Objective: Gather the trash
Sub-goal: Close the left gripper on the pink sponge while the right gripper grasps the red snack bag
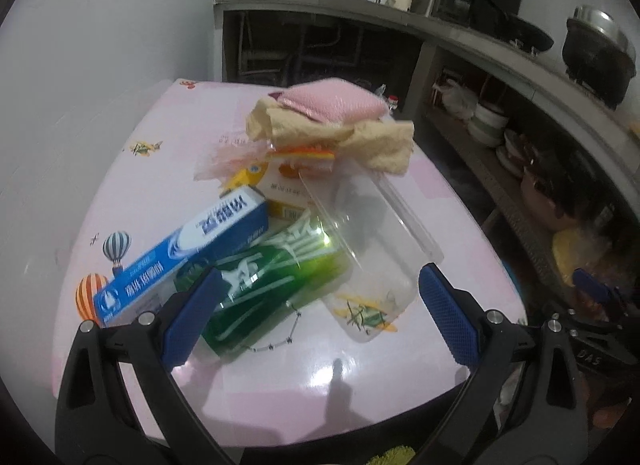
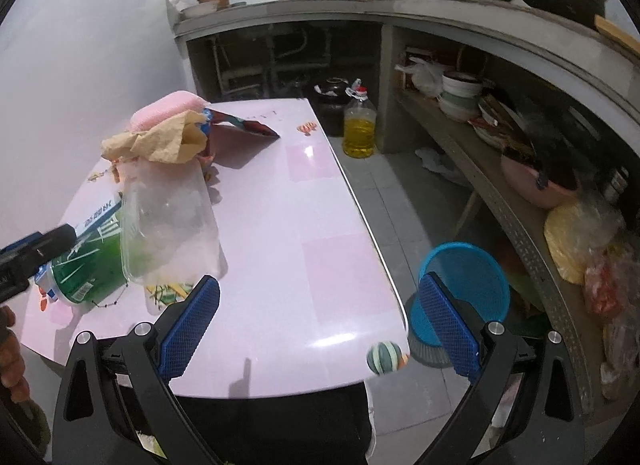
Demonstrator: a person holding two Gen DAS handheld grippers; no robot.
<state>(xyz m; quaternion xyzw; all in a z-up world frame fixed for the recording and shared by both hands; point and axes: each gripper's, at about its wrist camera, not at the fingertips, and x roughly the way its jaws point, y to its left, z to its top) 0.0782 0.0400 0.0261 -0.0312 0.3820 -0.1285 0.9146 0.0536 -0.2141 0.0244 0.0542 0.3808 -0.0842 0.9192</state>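
Hand-held grippers wide-jawed, level over table.

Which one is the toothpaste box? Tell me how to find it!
Look at the pink table with balloon pictures and find the pile of trash on it. At the pile's near left edge lies a long box, right beside the green bottle. It is the only blue-and-white thing there, with white writing along its side.

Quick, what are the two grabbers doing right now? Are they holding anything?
Left gripper: jaws open, holding nothing, above the green bottle.
Right gripper: jaws open, holding nothing.
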